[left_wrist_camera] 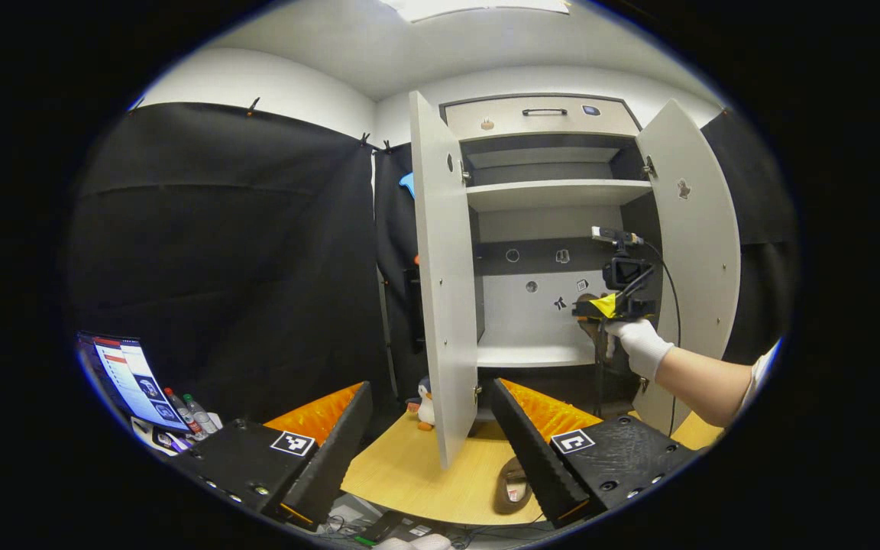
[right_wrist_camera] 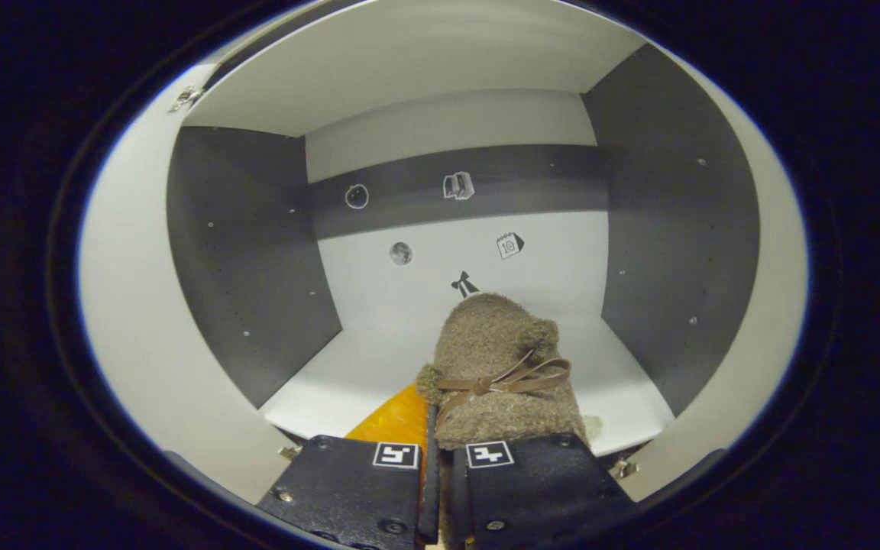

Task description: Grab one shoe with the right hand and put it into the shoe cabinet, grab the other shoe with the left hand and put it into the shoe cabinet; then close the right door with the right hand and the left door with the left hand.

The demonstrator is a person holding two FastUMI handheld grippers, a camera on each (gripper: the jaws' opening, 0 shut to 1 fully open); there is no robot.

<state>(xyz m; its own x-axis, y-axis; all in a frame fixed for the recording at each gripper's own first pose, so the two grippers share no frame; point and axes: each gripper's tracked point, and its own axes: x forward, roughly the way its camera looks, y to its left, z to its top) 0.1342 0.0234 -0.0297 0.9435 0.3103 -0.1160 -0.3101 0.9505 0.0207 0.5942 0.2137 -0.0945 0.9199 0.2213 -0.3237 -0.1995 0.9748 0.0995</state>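
Observation:
A brown fuzzy shoe (right_wrist_camera: 497, 367) with a bow is held in my right gripper (right_wrist_camera: 436, 428), which is shut on its heel end. Its toe points into the open shoe cabinet, just above the white shelf (right_wrist_camera: 333, 374). In the left gripper view a gloved hand holds the right gripper (left_wrist_camera: 614, 305) in front of the middle compartment, above the shelf (left_wrist_camera: 524, 355). The other brown shoe (left_wrist_camera: 512, 485) lies on the wooden surface (left_wrist_camera: 409, 473) below the cabinet, between the fingers of my left gripper (left_wrist_camera: 432, 389). The left gripper is open and holds nothing.
Both cabinet doors stand open: the left door (left_wrist_camera: 444, 305) juts toward me, the right door (left_wrist_camera: 696, 252) swings out behind the arm. A small penguin toy (left_wrist_camera: 426, 405) stands by the left door's foot. A laptop (left_wrist_camera: 134, 382) and bottles (left_wrist_camera: 188, 412) sit at far left.

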